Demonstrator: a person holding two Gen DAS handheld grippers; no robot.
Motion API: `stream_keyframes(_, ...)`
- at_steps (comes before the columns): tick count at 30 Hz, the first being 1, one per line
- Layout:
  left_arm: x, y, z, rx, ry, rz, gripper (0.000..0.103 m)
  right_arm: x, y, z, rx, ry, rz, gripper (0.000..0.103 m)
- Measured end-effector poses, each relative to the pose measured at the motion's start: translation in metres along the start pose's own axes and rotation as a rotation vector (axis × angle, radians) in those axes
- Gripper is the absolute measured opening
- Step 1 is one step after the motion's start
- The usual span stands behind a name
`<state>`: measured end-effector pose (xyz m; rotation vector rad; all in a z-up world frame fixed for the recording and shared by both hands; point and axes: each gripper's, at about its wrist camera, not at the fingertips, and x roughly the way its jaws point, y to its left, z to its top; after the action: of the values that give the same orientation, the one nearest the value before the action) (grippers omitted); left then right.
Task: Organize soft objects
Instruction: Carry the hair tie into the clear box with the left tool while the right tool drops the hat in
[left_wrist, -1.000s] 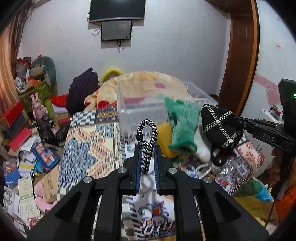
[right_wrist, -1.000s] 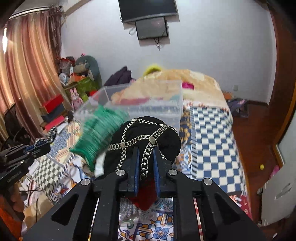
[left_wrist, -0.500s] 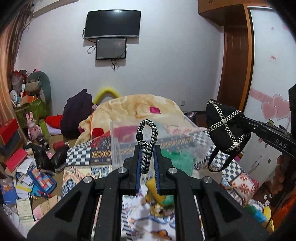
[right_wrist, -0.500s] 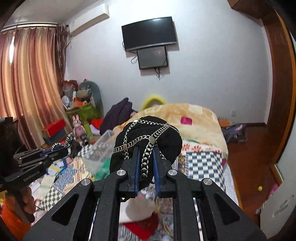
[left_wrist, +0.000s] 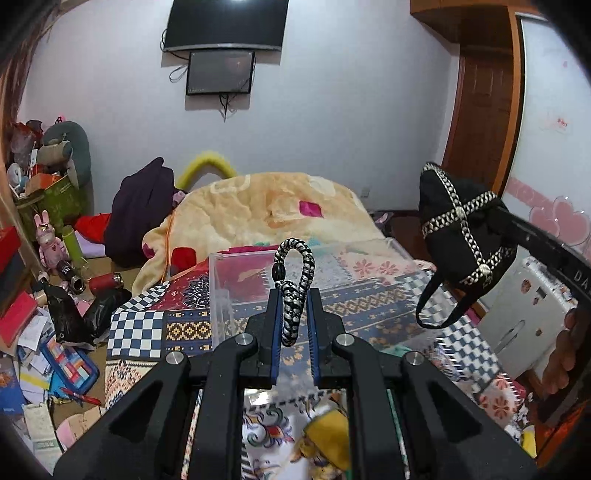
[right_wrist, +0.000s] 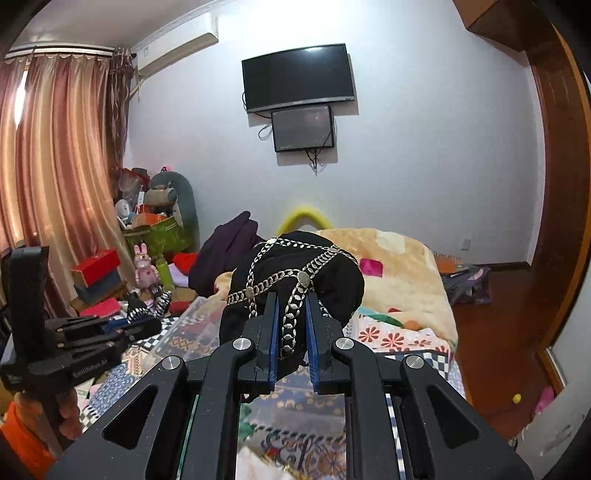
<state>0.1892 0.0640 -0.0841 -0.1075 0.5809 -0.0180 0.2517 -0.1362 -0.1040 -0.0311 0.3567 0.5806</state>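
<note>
White walls back a cluttered bedroom, with a dark television (right_wrist: 298, 76) and a smaller screen (right_wrist: 303, 127) mounted under it, pink-brown curtains (right_wrist: 55, 177) on the left of the right wrist view, and a bed (left_wrist: 192, 325) covered in patchwork prints of checks and flowers, a cream blanket (left_wrist: 258, 210) heaped at its far end. On the bed sits a clear plastic box (left_wrist: 221, 291), see-through enough that the bedding patterns show through its walls. Held up in the air above the near side of the box, the left tool (left_wrist: 293, 325) is closed narrowly on a braided cord loop (left_wrist: 295, 273), woven in black and white, with a dark bead on its left strand; the loop stands upright out of the blue-lined jaws. To its right, also raised above the bed, the right tool (right_wrist: 291, 325) pinches a black fabric pouch (right_wrist: 295, 266), rounded and soft, crossed by silver chain bands that meet at small round studs; in the left wrist view a thin black strap hangs from it in a loop. White lettering on the right tool's side reads "DA", cut off by the frame edge; the lettering on the left tool's side is too blurred to read.
</note>
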Motion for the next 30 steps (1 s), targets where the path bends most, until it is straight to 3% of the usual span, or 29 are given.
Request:
stream_keyframes(13,0.078,-0.001,-0.003,0.027,0.148,0.011,0.012,0.066,-0.008,-0.023,-0.03,0.2,0.011,0.012)
stream_keyframes(22,0.103,-0.003,-0.007,0.044,0.213,0.028,0.013,0.095,-0.01,-0.032,-0.022,0.334,0.036,0.012)
stream_keyframes(26,0.103,0.0,-0.007,0.03,0.221,0.035,0.033,0.099,-0.008,-0.036,-0.026,0.377,0.042,0.016)
stream_keyframes(30,0.096,0.001,-0.004,0.009,0.214,0.015,0.045,0.096,-0.007,-0.037,-0.025,0.386,0.051,0.016)
